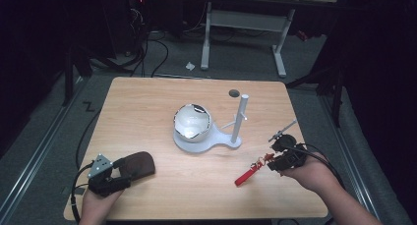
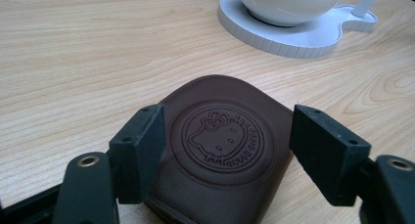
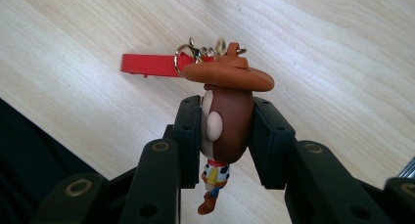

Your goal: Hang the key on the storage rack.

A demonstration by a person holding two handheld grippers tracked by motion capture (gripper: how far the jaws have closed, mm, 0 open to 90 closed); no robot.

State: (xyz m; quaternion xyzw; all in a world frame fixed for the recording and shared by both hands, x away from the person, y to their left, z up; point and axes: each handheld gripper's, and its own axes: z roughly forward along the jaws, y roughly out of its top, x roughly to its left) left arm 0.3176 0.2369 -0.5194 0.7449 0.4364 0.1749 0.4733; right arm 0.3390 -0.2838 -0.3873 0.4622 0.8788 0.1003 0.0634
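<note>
Right hand-held gripper (image 3: 227, 136) | clamped on cowboy keychain figure (image 3: 226, 121)

bench (image 1: 147, 107): pale wood grain, smooth, matt
pouch (image 2: 220, 150): brown leather look, embossed, soft sheen
figurine (image 3: 227, 116): glossy plastic
strap (image 3: 147, 66): red, matt
stand (image 2: 293, 35): white plastic, ribbed rim

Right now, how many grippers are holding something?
1. The right gripper is clamped on the cowboy figure keychain at the table's right. The left gripper sits open around the brown leather pouch, near left, not gripping it.
</note>
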